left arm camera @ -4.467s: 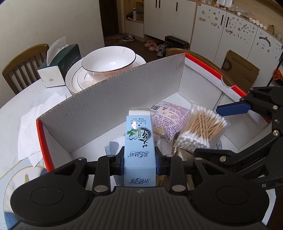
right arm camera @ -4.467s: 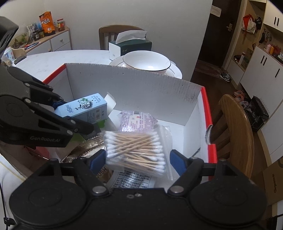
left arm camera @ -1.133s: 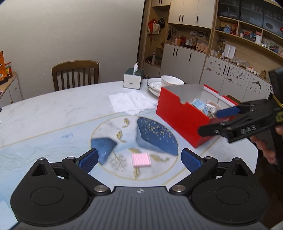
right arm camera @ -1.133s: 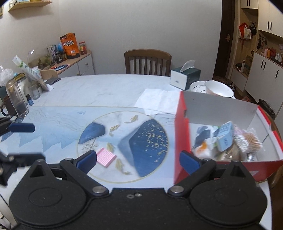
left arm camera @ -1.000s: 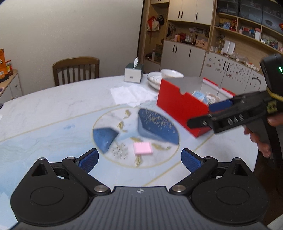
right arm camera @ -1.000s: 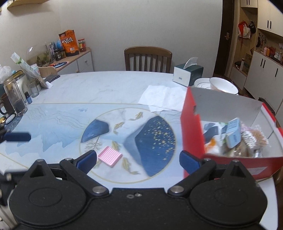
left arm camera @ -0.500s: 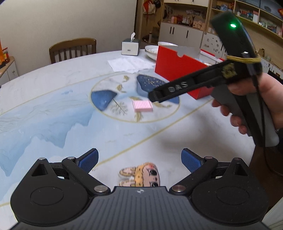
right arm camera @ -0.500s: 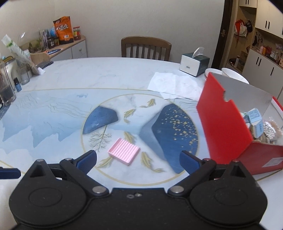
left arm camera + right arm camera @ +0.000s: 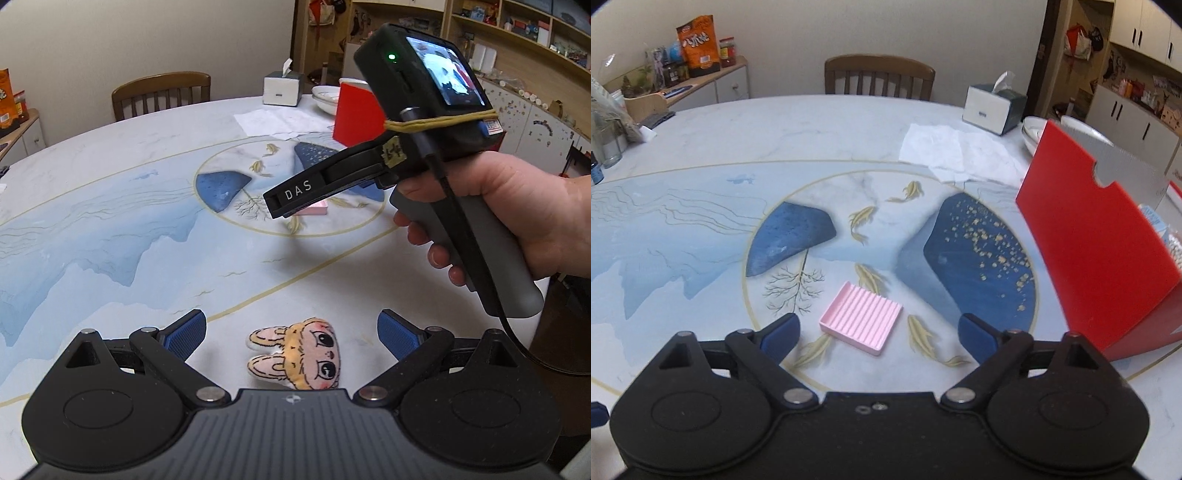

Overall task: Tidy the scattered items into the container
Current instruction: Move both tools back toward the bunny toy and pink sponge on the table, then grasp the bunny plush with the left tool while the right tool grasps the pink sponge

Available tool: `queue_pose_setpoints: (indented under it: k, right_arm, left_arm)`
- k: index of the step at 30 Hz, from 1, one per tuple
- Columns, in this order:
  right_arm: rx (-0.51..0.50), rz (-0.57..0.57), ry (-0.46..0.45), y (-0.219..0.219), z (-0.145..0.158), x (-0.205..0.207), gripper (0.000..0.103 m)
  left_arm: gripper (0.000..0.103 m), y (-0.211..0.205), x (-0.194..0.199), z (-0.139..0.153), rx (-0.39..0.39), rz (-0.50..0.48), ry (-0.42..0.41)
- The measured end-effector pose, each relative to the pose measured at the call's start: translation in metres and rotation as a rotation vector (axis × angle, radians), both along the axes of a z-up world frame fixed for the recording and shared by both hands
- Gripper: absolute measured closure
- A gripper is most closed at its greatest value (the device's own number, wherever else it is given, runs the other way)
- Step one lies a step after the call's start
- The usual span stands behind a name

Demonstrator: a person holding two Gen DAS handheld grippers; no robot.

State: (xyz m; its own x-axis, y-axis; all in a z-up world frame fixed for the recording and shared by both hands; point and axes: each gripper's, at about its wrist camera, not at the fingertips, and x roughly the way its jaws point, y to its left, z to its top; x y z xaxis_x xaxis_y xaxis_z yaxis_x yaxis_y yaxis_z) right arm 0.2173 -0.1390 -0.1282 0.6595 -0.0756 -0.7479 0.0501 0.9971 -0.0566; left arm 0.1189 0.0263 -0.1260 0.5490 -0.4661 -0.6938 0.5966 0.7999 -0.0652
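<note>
A small plush rabbit-girl face (image 9: 295,356) lies on the table between the blue pads of my left gripper (image 9: 291,334), which stands open and does not touch it. A pink ribbed soap tray (image 9: 861,318) lies on the painted table between the pads of my right gripper (image 9: 879,338); its jaws are closing and the pads stay apart from the tray. In the left wrist view a hand holds the right gripper (image 9: 295,195) over the tray (image 9: 314,209). The red box (image 9: 1097,254) with several items inside stands at the right.
A tissue box (image 9: 993,107), a crumpled white paper (image 9: 956,151) and stacked bowls (image 9: 1071,129) sit behind the red box. A wooden chair (image 9: 879,77) stands at the far edge. Jars and bottles (image 9: 605,144) are at the far left.
Both grippers have come away from the red box and sunk toward the table. The plush face came into the left view; the pink tray now lies between the right pads, which have narrowed slightly.
</note>
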Motion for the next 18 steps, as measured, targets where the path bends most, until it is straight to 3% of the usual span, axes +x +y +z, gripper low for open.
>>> queue_pose_setpoints:
  k: [11,18]
  right_arm:
    - [0.053,-0.045,0.023,0.003,-0.007,0.015,0.026]
    - [0.071,-0.033,0.025,0.001,-0.005,0.012,0.038]
  left_arm:
    - [0.007,-0.002,-0.002,-0.004,0.019,0.015,0.01]
    - [0.026,-0.003,-0.002,-0.007,0.039,0.016,0.025]
